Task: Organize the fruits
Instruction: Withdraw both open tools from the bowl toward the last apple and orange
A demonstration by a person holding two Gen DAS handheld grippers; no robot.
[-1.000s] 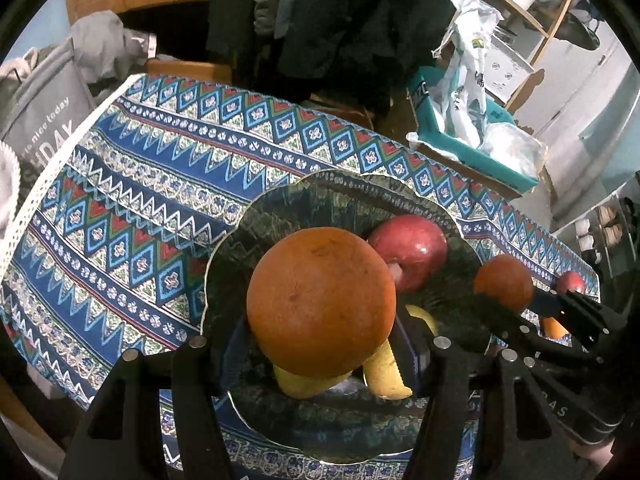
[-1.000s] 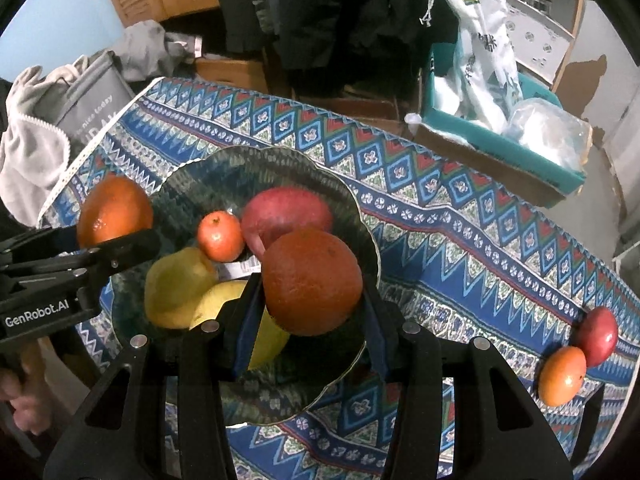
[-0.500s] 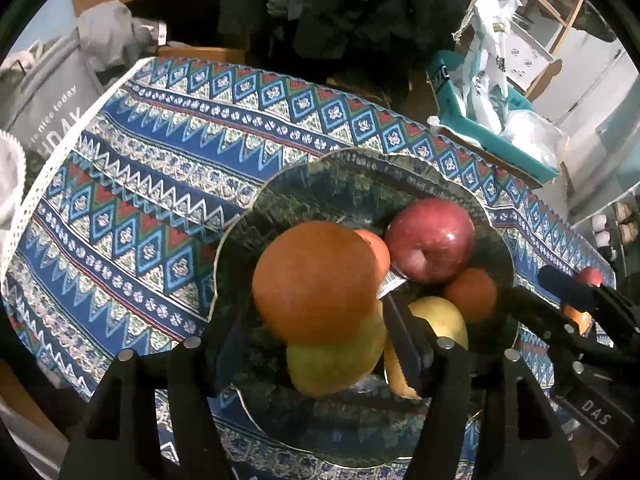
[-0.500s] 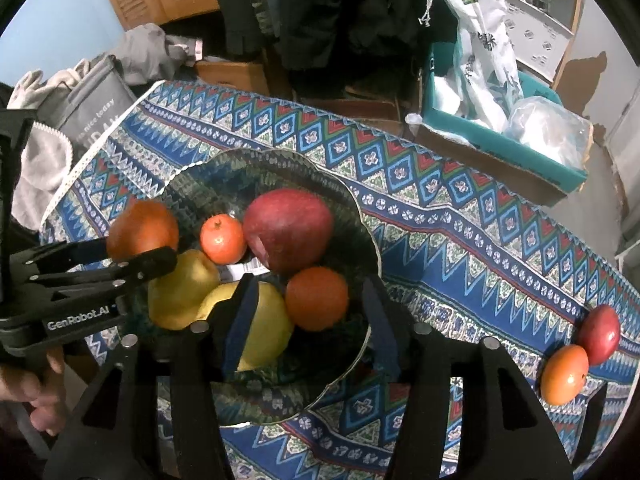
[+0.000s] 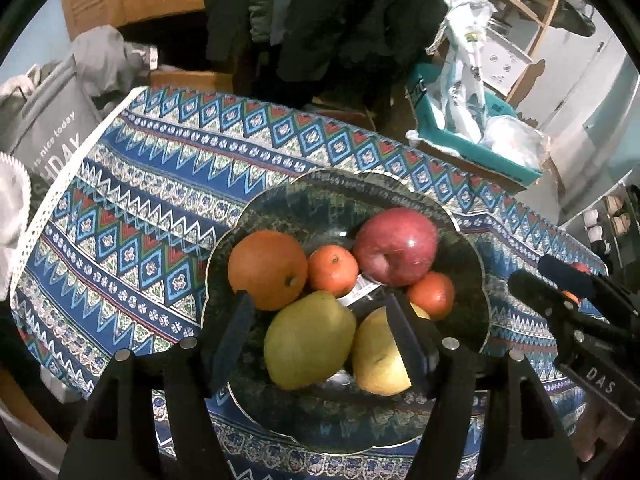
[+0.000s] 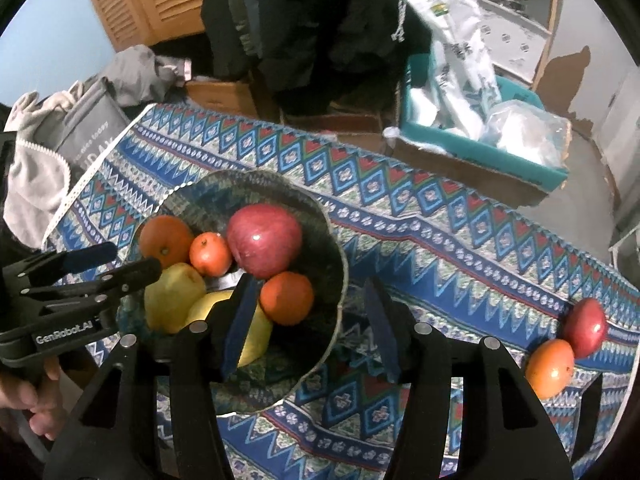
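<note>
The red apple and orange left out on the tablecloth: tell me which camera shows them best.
The right wrist view. There the red apple and the orange lie touching, in full sight on the tablecloth. The left wrist view gives only slivers of them behind the right gripper's fingers.

A bowl [image 5: 468, 248] sits on the tablecloth [image 5: 168, 184] and holds six fruits. In the left wrist view, the big orange [image 5: 267, 269] lies at the bowl's left, a mandarin [image 5: 333, 271] touching its right side, and the apple [image 5: 395, 246] right of that. A second orange [image 5: 431, 295] rests just below the apple. Two pears [image 5: 310, 340] lie side by side nearest the camera. In the right wrist view, another apple [image 6: 589, 327] and orange [image 6: 550, 368] touch each other on the cloth, well right of the bowl. A box [image 6: 480, 152] stands behind the table.
</note>
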